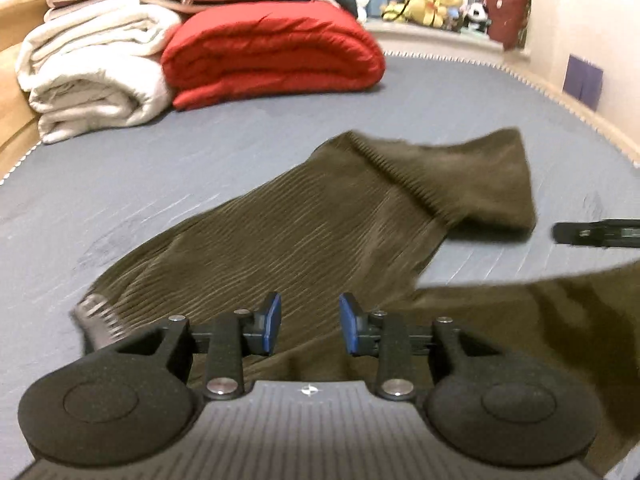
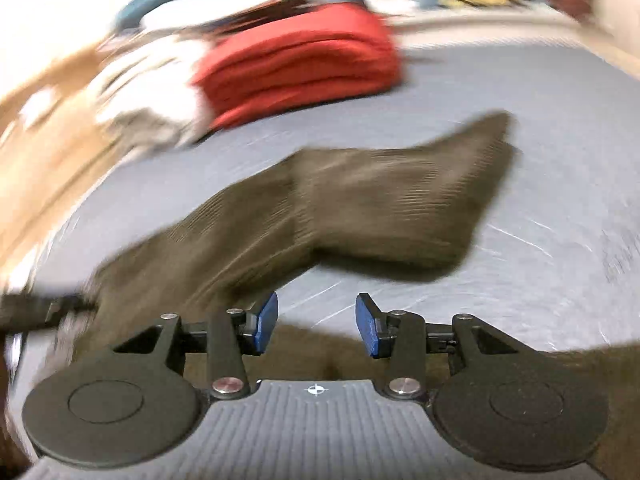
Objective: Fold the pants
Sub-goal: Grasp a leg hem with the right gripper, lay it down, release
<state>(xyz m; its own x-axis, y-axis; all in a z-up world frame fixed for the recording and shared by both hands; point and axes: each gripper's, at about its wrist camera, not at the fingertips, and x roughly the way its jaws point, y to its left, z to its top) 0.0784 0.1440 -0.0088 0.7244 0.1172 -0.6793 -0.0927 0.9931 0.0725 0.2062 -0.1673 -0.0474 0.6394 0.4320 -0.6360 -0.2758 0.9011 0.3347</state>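
Observation:
Olive-brown corduroy pants [image 1: 320,220] lie spread on a grey-blue mattress [image 1: 160,168], one leg end folded over toward the far right. My left gripper [image 1: 310,322] hovers over the near part of the fabric, its blue pads [image 1: 272,320] apart with nothing pinched between them. In the blurred right wrist view the pants [image 2: 360,208] stretch from lower left to upper right. My right gripper [image 2: 317,324] stands open above the mattress [image 2: 540,160] and a near strip of fabric, gripping nothing. The right gripper's tip [image 1: 596,233] shows at the right edge of the left wrist view.
A folded red quilt [image 1: 276,52] and a cream blanket [image 1: 96,68] are stacked at the mattress's far left. Stuffed toys [image 1: 432,4] sit on a ledge behind. A wooden bed frame [image 1: 12,80] borders the left and a wall [image 1: 580,20] the right.

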